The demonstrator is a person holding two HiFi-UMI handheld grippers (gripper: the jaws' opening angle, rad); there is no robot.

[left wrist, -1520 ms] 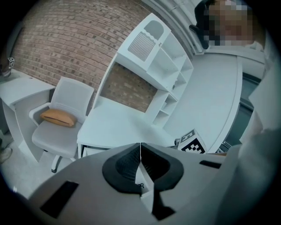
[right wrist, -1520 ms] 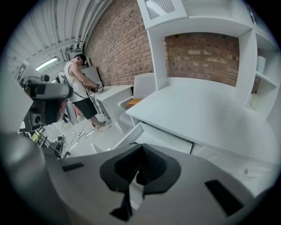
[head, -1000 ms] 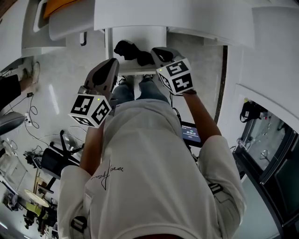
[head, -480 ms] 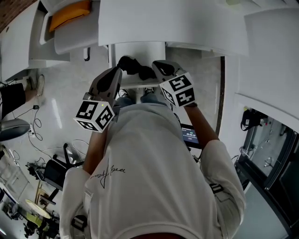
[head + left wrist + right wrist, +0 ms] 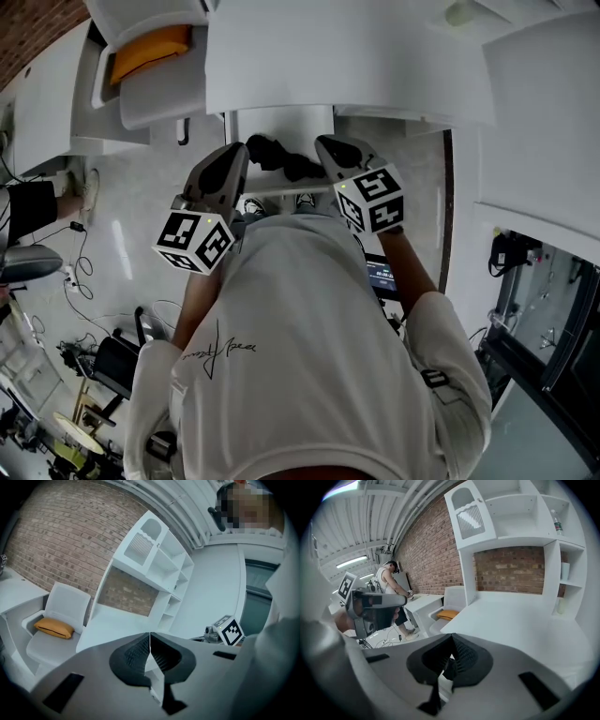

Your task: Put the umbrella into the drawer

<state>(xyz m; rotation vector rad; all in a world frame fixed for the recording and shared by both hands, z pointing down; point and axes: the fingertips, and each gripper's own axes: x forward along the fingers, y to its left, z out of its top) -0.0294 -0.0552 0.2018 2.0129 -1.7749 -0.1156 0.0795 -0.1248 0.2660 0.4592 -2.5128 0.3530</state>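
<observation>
In the head view a black lumpy thing (image 5: 279, 159), by its look the folded umbrella, lies in the pulled-out white drawer (image 5: 281, 189) under the desk. My left gripper (image 5: 244, 152) and right gripper (image 5: 323, 146) hang side by side just over it, one at each end. Both are shut with nothing between the pads. In the left gripper view the pads of the left gripper (image 5: 150, 641) meet, with only white showing behind them. In the right gripper view the right gripper (image 5: 451, 644) is shut too, and a dark shape (image 5: 449, 668) shows below its pads.
A white desk top (image 5: 337, 56) with a shelf unit (image 5: 511, 522) lies ahead. A white chair with an orange cushion (image 5: 150, 49) stands at the left. Cables (image 5: 80, 281) trail on the floor at the left. Another person (image 5: 390, 581) works at the far left.
Both grippers have risen a little above the drawer and stayed shut. The head view has shifted, so more of the chair and cushion shows.
</observation>
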